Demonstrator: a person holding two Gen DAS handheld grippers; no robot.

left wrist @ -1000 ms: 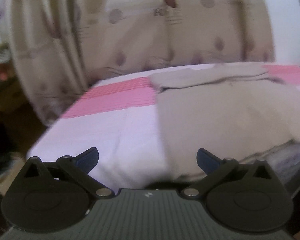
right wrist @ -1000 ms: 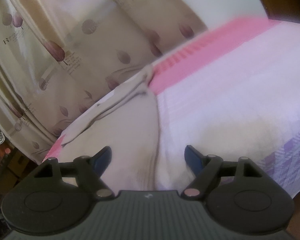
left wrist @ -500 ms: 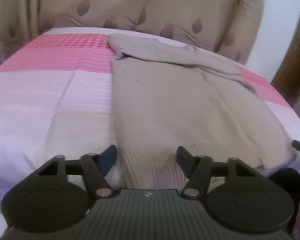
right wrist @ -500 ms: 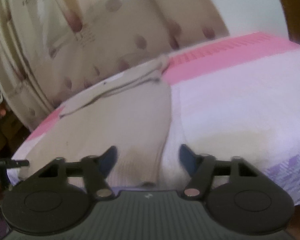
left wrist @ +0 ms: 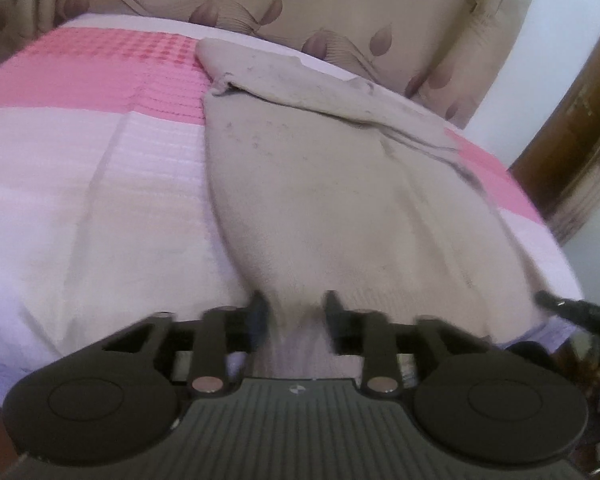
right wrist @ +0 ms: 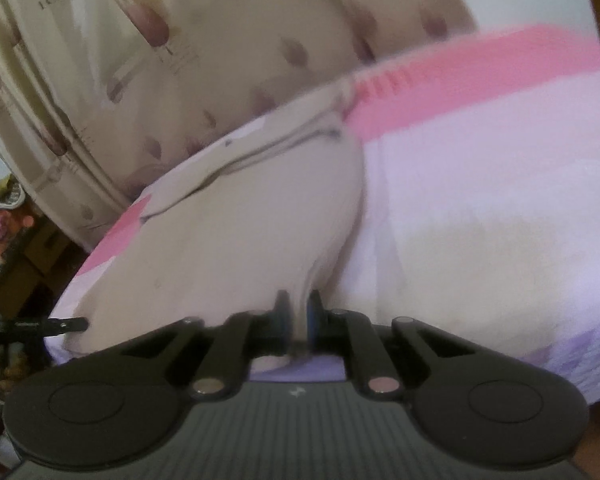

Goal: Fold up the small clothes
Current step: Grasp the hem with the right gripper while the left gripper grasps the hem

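A beige knit garment [left wrist: 324, 184] lies flat on the bed, its far part folded over into a band. My left gripper [left wrist: 294, 312] is at its near left hem corner, jaws partly closed around the cloth with a gap still between them. In the right wrist view the same garment [right wrist: 240, 232] shows, and my right gripper [right wrist: 298, 316] is shut on its near right hem corner, cloth pinched between the fingers. The other gripper's tip shows at the edge of each view.
The bed has a pink, white and lilac cover [left wrist: 100, 184] [right wrist: 480, 208]. A patterned beige curtain [left wrist: 340, 8] hangs behind the bed. A wooden frame [left wrist: 580, 128] stands at the right. Clutter [right wrist: 8, 216] sits left of the bed.
Both grippers have moved down to the garment's near hem and their jaws have closed in from wide open. The right one now pinches the cloth; the left has narrowed around it.
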